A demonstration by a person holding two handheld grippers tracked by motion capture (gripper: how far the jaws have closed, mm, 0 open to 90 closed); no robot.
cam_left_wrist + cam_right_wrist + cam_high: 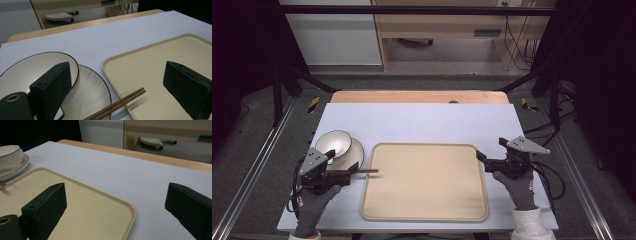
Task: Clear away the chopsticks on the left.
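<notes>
Your tray is plain beige; your bowl and plate are white with dark brown rims; your chopsticks are brown; the table is pale blue-grey.

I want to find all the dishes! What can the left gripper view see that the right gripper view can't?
The left gripper view looks down into the bowl and shows the chopsticks as a full pair, their tips over the tray edge. The right gripper view shows the tray's rounded corner and the bowl from the side, far off. Both share the bowl, the plate under it, the beige tray, the pale table, and wide-open jaws on each hand-held gripper.
</notes>
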